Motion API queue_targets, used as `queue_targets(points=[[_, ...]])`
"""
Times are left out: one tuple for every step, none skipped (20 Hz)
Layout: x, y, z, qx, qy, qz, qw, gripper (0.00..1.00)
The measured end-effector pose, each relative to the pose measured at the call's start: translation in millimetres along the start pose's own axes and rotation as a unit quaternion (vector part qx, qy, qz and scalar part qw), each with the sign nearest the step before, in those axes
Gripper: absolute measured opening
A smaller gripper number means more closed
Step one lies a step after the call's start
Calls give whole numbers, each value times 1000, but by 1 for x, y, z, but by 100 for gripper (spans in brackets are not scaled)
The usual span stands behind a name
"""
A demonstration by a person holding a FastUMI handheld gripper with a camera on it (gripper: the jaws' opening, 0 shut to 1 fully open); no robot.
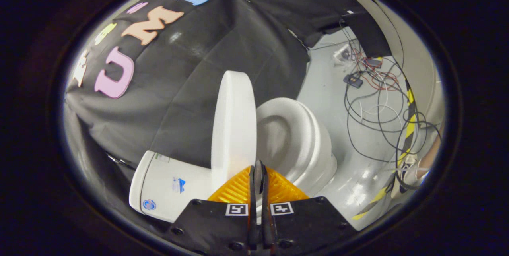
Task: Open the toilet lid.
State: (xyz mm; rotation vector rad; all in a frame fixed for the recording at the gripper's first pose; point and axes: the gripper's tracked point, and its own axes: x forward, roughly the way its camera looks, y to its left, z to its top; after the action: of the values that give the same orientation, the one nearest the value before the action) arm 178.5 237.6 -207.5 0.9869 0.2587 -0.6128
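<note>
A white toilet lies tilted in the gripper view. Its lid (232, 128) is raised, standing about square to the seat (290, 128) and close to the tank (167, 188). The seat ring and the bowl (318, 156) beneath it are uncovered. My gripper (258, 165) is shut, the fingers pressed together with nothing between them. Its tips sit right at the lid's near edge, by the gap between lid and seat; I cannot tell whether they touch it.
Black cloth hangs behind the toilet. The grey floor beyond the bowl carries a tangle of cables (373, 101) and small devices (353, 80). A yellow-black tape strip (409, 128) runs along it, with a person's shoe (411, 170) and leg beside it.
</note>
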Motion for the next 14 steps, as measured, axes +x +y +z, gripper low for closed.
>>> queue_targets(points=[[-3,5,1,-12,-3,3,1000,6],[-5,11,2,-26,-6,6,1000,6],[-8,18,3,-37,-8,11,999,6],[-10,25,4,-45,-10,19,999,6],[-13,35,5,-55,-11,32,998,6],[-15,44,6,-67,-11,42,997,6],[-17,50,6,-84,-13,46,995,6],[-19,54,6,-102,-12,46,994,6],[-21,59,6,-115,-11,47,992,6],[-22,65,6,-124,-10,50,991,6],[-23,70,6,-135,-11,53,989,6],[-25,75,5,-150,-14,56,987,6],[-26,77,5,-166,-17,58,984,6],[-27,82,5,-178,-22,61,982,6]])
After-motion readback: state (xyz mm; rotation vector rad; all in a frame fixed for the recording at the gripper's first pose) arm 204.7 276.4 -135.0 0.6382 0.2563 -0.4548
